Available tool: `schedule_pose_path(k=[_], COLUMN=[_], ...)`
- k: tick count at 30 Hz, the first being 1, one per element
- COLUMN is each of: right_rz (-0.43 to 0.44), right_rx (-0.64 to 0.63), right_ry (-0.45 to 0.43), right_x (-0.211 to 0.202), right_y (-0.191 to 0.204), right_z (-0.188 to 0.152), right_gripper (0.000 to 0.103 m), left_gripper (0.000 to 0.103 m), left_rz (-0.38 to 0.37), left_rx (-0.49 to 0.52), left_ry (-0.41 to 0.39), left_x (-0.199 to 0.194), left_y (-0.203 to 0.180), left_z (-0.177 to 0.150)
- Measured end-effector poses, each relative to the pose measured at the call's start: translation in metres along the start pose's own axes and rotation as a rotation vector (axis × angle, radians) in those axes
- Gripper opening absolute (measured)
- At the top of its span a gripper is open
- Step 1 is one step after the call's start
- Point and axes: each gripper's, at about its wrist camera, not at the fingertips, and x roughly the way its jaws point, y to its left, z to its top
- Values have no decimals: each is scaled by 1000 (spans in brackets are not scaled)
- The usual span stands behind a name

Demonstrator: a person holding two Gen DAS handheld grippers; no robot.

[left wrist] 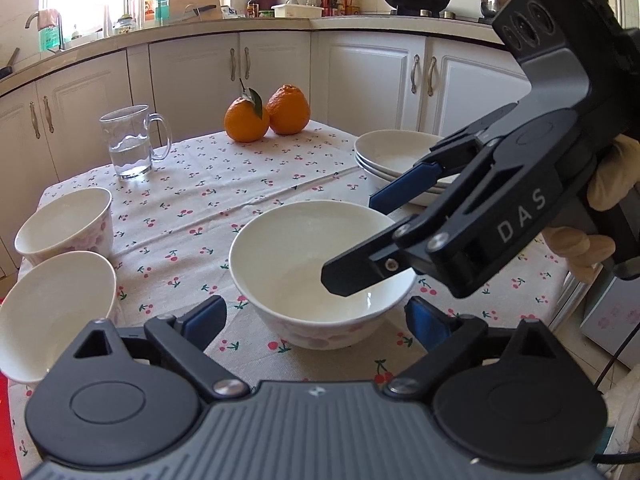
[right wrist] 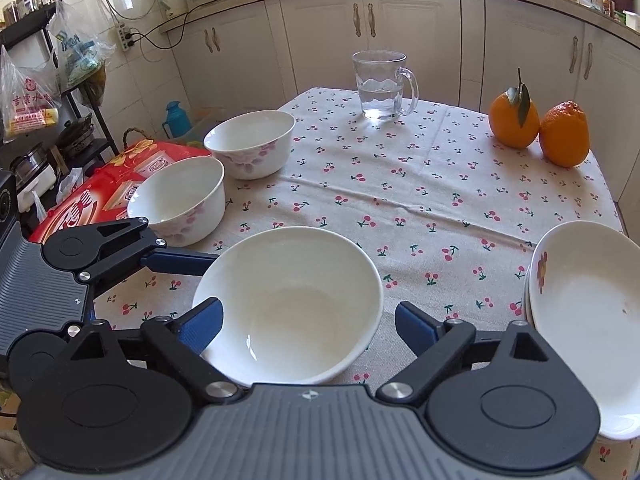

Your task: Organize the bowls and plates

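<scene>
Both the left gripper (left wrist: 316,320) and the right gripper (right wrist: 308,320) stand spread, holding nothing, either side of the near bowl (right wrist: 288,304) at the table's front edge; the bowl-gathering step seems in hand. Next likely calls for gripping its rim and nesting it with the two bowls (right wrist: 182,200) at left; all are empty, plates (left wrist: 396,156) stacked at right.

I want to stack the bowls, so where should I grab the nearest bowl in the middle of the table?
Grip the near bowl by its rim, one finger inside and one outside the wall, coming from above on the near side. It sits upright and empty, and looks too wide to span.
</scene>
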Motion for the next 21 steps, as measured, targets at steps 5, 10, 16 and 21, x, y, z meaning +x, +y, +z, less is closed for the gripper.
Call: schedule_pose_path(k=[5, 10, 16, 21], right_rz=[-9, -17, -6, 4], right_rx=[-14, -46, -89, -124], right_ry=[-19, -35, -45, -33], right_x=[-7, -11, -11, -4], right_y=[7, 21, 41, 57], right_z=[3, 10, 18, 24], right_gripper=[101, 103, 103, 103], left_gripper=[99, 100, 100, 100], left_rz=[40, 90, 132, 206], left_rx=[-16, -48, -89, -95], left_ry=[-20, -45, -44, -36], left_x=[-15, -34, -51, -61], left_y=[2, 9, 23, 35], left_z=[-3, -9, -21, -31])
